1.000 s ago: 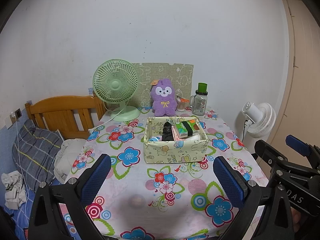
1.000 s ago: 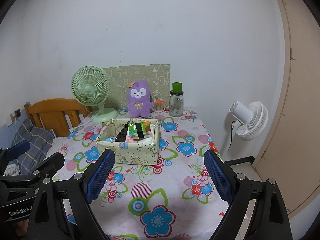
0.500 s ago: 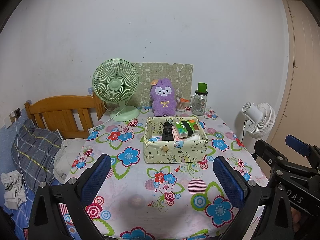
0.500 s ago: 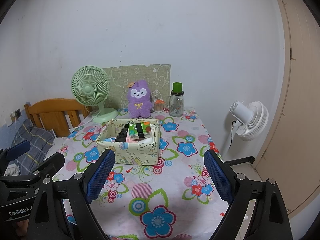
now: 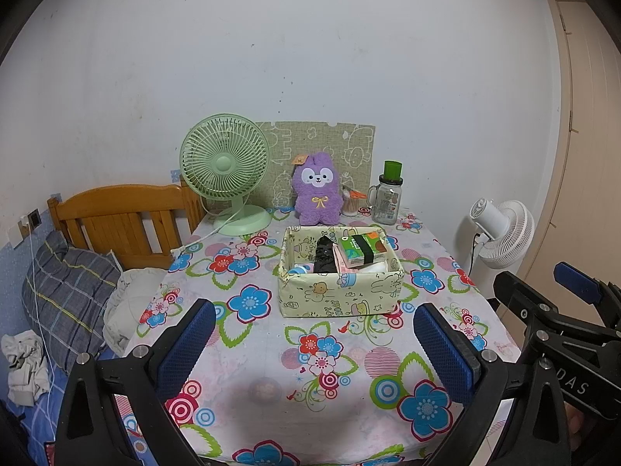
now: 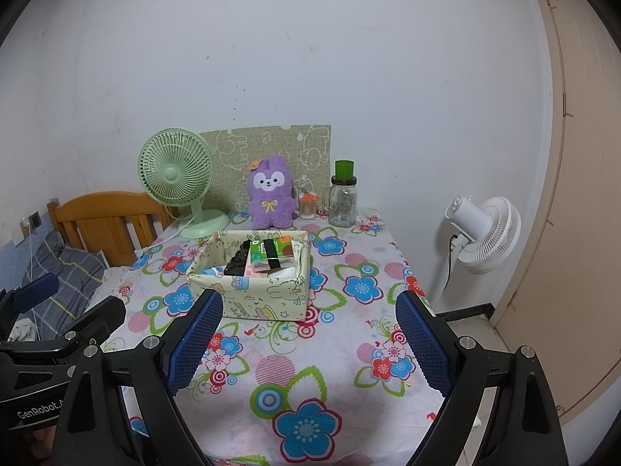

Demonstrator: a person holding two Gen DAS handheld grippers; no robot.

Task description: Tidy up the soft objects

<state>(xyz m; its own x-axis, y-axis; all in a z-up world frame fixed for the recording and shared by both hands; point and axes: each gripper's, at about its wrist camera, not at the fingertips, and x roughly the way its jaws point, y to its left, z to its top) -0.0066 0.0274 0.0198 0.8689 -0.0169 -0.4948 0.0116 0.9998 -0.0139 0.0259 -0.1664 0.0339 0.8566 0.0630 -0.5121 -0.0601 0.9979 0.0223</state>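
Table (image 5: pixel 271 349) draped in a flowered cloth, pushed against the white wall. At the back edge, left to right: green desk fan (image 5: pixel 227 171), purple plush rabbit (image 5: pixel 318 194) upright against a patterned board (image 5: pixel 349 143), small container of sticks (image 5: pixel 351 204), glass jar (image 5: pixel 386 198) with a green cap. Near the middle, 1 printed fabric box (image 5: pixel 337 295) holding a black bundle (image 5: pixel 324 256) and a green-and-brown tissue pack (image 5: pixel 363 250), among other items. White cord trailing from the fan base off the left edge. Near half of the cloth bare.
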